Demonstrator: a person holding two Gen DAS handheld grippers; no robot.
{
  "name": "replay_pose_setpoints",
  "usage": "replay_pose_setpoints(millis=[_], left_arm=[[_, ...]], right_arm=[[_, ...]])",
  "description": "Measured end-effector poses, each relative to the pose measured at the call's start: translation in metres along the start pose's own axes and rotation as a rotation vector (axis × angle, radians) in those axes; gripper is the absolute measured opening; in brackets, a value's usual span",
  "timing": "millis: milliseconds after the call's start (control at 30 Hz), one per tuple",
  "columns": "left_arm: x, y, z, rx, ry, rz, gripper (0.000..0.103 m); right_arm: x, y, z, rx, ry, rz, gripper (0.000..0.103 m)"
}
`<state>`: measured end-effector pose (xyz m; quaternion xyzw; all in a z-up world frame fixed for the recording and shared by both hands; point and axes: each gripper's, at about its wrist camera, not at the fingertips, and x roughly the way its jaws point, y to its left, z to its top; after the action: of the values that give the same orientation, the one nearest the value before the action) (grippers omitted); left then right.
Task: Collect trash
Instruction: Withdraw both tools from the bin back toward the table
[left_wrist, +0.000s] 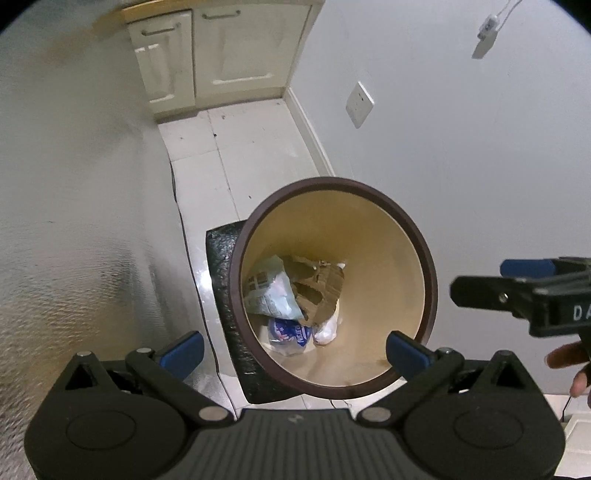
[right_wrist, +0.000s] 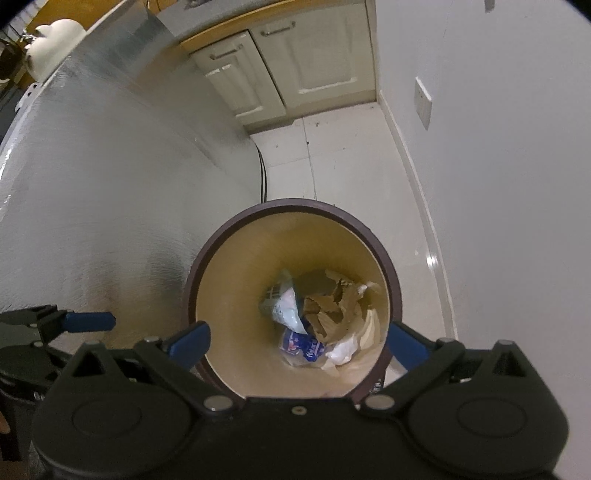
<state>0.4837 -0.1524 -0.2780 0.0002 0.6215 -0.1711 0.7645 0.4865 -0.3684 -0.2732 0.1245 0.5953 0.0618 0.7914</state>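
While hovering over bin (right_wrist: 291, 295), right gripper (right_wrist: 297, 341) nearer, spread wide, empty; left gripper (left_wrist: 293, 349) likewise released. Trash (right_wrist: 317, 321) at bottom, dead ahead at 12 o'clock; bin axis upright.

dim, even indoor light | floor glare | strong fisheye edge warp | far cabinets perhaps soft

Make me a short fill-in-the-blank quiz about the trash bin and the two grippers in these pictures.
1. The trash bin has a dark brown rim and a ____ inside.
2. The torn cardboard lies ____ the bin.
3. Both the left gripper and the right gripper are ____.

Missing words: tan; inside; open
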Motion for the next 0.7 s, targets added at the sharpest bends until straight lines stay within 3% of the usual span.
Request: replay_pose_setpoints(millis=[700], left_arm=[[-0.093, -0.012, -0.026, -0.029, -0.119, 0.045, 0.103]], right_arm=[[-0.084, 0.019, -0.032, -0.052, -0.11, -0.032, 0.103]])
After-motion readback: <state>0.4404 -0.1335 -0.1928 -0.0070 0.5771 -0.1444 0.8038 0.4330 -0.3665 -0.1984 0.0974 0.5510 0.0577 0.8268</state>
